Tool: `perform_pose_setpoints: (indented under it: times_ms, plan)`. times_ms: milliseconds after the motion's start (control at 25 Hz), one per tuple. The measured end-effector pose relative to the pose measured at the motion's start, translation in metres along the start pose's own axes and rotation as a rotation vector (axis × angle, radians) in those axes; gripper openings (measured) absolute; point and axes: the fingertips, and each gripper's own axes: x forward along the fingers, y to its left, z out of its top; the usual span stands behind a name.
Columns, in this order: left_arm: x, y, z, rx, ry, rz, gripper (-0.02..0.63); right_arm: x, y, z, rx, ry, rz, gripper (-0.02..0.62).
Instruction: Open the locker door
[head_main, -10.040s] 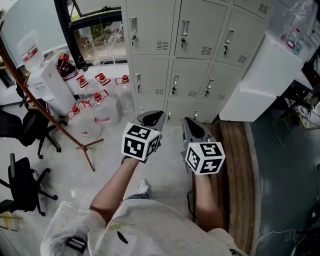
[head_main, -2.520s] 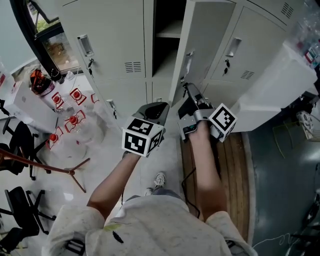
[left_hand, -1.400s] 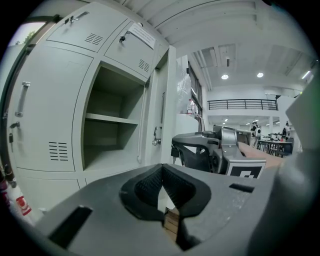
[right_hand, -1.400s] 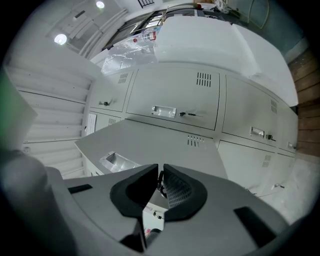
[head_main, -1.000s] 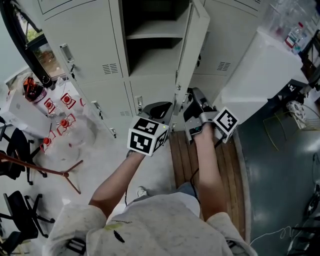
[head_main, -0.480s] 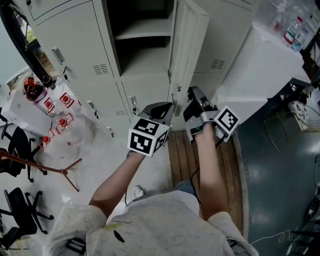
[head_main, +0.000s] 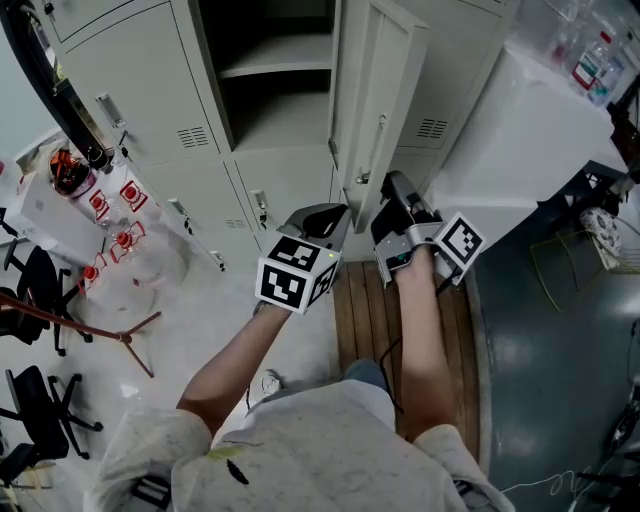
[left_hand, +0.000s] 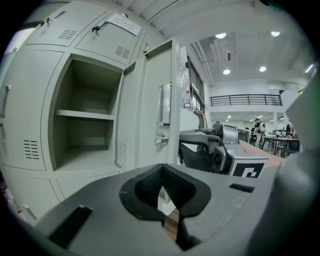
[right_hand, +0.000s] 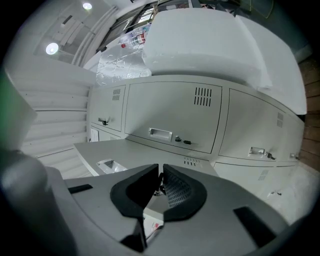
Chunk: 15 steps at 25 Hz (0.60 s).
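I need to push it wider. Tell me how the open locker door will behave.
The locker door looks like thin sheet metal, so probably stiff but light. Hung on one side, it should swing freely rather than slide. The right gripper seems shut on its key, so push gently.

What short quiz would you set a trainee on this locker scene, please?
1. True or false: the open locker compartment holds boxes.
2. Which gripper is at the key in the open door: A) left gripper, B) right gripper?
3. Fill in: the left gripper's jaws are ___, with nothing between them.
Key: 1 false, it shows only a bare shelf; 2 B; 3 shut.
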Motion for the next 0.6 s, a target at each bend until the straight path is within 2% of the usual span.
perform_pose_setpoints:
  times_ms: [600]
  plan:
    - [0.017, -0.003, -0.009, 0.007, -0.005, 0.021, 0.006, 0.001, -0.013, 0.02, -0.007, 0.005, 0.025, 0.025]
